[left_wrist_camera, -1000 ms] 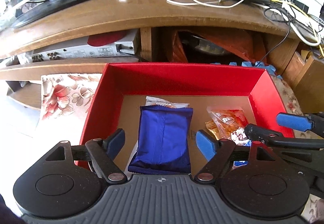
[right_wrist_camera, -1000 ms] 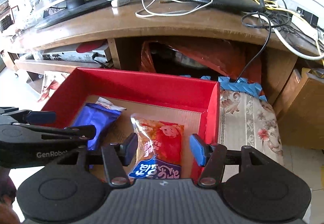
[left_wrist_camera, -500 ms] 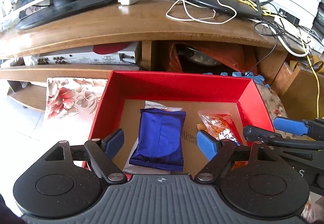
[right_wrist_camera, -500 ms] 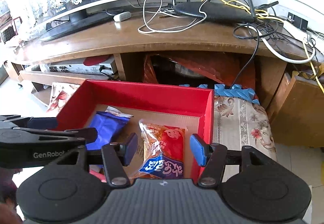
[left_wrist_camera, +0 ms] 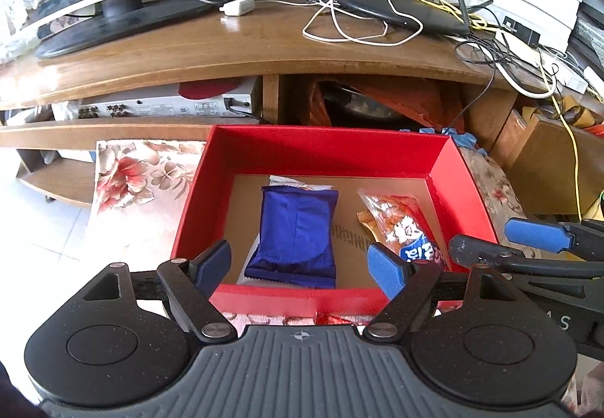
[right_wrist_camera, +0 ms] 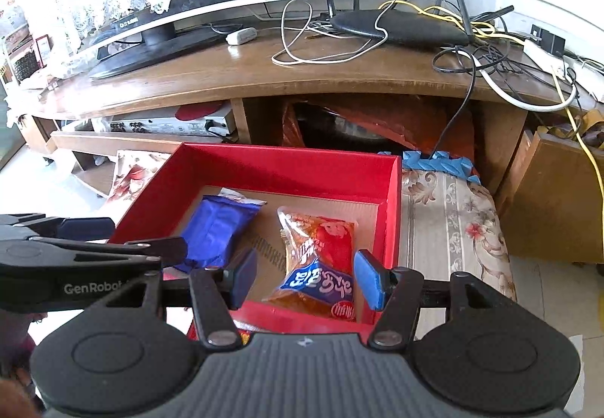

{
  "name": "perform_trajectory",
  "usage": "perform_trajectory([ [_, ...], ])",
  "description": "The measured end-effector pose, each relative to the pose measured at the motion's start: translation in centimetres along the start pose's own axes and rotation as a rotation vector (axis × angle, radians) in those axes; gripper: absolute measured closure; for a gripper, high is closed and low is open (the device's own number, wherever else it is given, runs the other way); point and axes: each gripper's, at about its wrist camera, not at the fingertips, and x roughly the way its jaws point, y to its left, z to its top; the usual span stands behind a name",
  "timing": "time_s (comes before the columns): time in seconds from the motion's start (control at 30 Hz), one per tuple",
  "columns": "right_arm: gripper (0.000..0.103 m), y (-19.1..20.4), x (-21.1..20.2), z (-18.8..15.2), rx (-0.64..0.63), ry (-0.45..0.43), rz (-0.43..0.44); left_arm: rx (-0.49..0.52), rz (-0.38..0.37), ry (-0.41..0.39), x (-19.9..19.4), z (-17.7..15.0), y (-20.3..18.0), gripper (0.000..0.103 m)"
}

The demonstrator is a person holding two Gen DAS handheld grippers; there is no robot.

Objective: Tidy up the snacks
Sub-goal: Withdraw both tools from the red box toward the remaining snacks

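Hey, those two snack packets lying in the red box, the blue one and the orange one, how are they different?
The blue packet is plain, opaque and shows no print; the orange packet is see-through in part, with red and blue printed labelling. The blue packet lies toward the left side of the red box on top of a white wrapper; the orange packet lies near the right wall, directly on the cardboard floor. Both lie flat, and no gripper holds either.
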Motion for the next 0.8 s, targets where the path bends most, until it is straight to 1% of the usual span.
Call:
perform_trajectory([
  [0.6, 0.047, 1.0, -2.0, -2.5, -0.02, 0.026, 0.015, 0.041, 0.016, 0.0, -2.0, -2.6, -0.2, 0.02],
  [0.8, 0.047, 1.4, -2.5, -3.7, -0.025, 0.048, 0.036, 0.052, 0.013, 0.017, -2.7, -4.1, 0.2, 0.02],
])
